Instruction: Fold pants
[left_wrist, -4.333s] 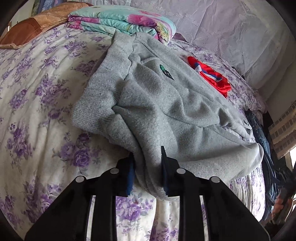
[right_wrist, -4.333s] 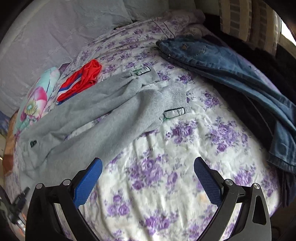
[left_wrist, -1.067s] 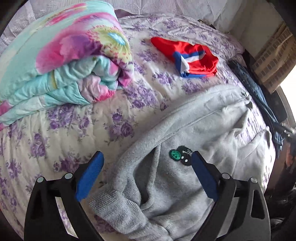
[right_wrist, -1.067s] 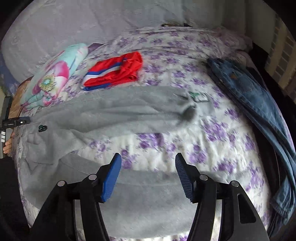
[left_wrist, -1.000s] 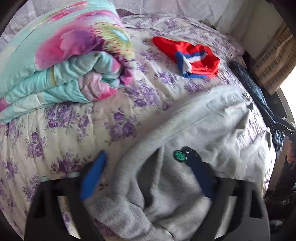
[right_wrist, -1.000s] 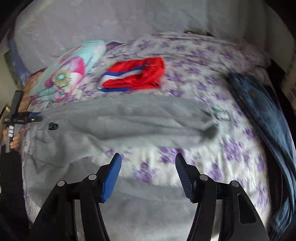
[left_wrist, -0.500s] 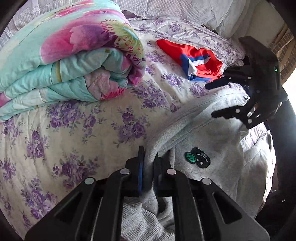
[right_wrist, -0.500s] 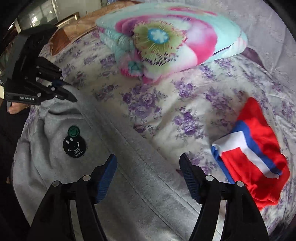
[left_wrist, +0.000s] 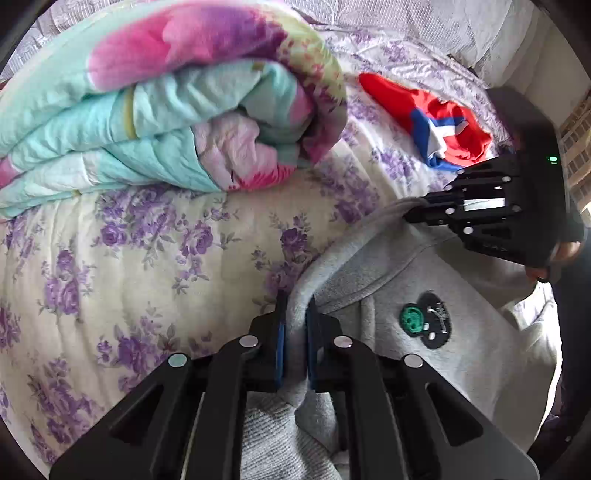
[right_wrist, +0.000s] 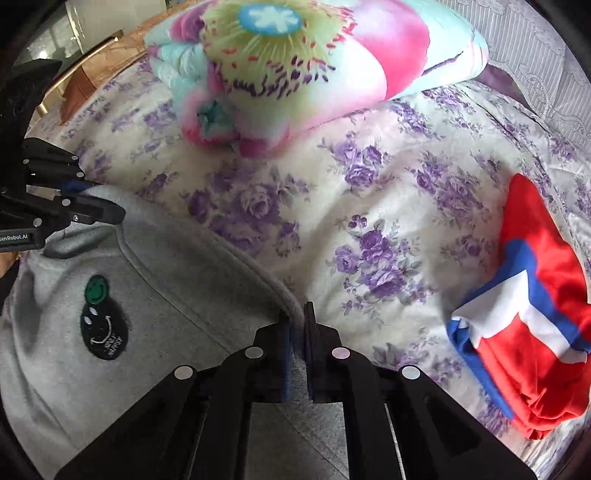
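Grey sweatpants (left_wrist: 461, 332) with a green and black smiley patch (left_wrist: 424, 321) lie on the flowered bedspread (left_wrist: 147, 240). My left gripper (left_wrist: 294, 306) is shut on the pants' far edge near the waistband. My right gripper (right_wrist: 297, 314) is shut on the same folded edge, further along the leg. The pants (right_wrist: 166, 295) and patch (right_wrist: 101, 317) also show in the right wrist view. Each gripper shows in the other's view: the right one (left_wrist: 417, 214) and the left one (right_wrist: 110, 214).
A folded teal and pink floral quilt (left_wrist: 166, 103) lies just beyond the pants, also in the right wrist view (right_wrist: 314, 62). A folded red, white and blue garment (left_wrist: 436, 122) lies to the right (right_wrist: 535, 314). A pale lace-covered headboard cushion (left_wrist: 424, 22) runs along the far side.
My right gripper has closed on the pants' edge; half a second ago it was open above it. My left gripper stays shut on the edge and has shifted slightly forward.
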